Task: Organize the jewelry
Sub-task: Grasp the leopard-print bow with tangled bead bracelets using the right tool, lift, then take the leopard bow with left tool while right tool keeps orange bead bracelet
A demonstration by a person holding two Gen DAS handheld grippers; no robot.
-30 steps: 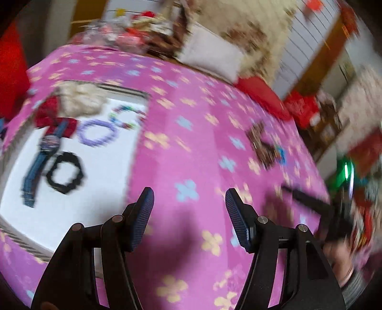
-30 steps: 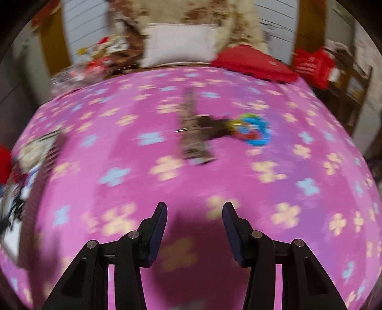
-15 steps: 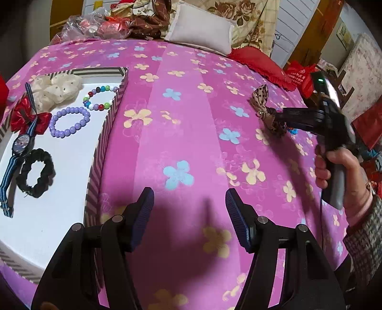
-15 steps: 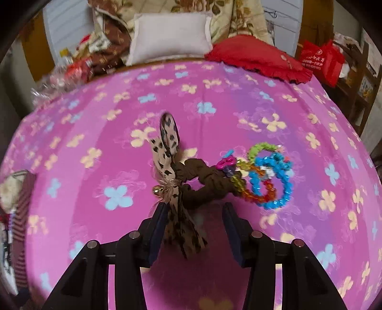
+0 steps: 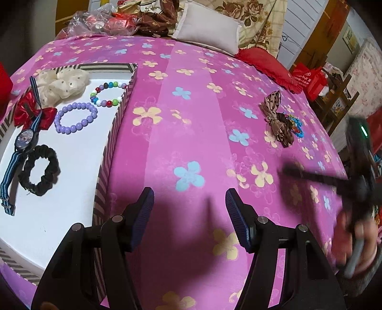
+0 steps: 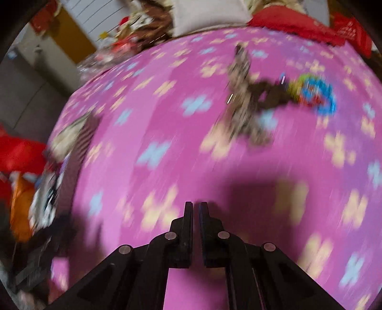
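Note:
A striped-rim white tray (image 5: 112, 133) at left holds a cream scrunchie (image 5: 62, 83), a red bow (image 5: 31, 114), a watch (image 5: 23, 143), a purple bead bracelet (image 5: 76, 118), a multicolour bead bracelet (image 5: 108, 94) and a black scrunchie (image 5: 39, 170). A leopard bow hair tie (image 5: 277, 119) and a blue bead bracelet (image 5: 296, 127) lie on the pink cloth at right; both show blurred in the right wrist view, the bow (image 6: 243, 100) and the bracelet (image 6: 317, 93). My left gripper (image 5: 188, 214) is open and empty. My right gripper (image 6: 195, 212) is shut and empty, well short of the bow.
A pink flowered cloth (image 5: 191, 133) covers the table. A white pillow (image 5: 207, 26), red cushion (image 5: 265, 62) and clutter of bags (image 5: 112, 21) sit along the far edge. The right gripper shows blurred at the right in the left wrist view (image 5: 298, 173).
My right gripper has shut and pulled back from the leopard bow, with nothing in it; its view is blurred by motion. My left gripper has stayed open and nearly still.

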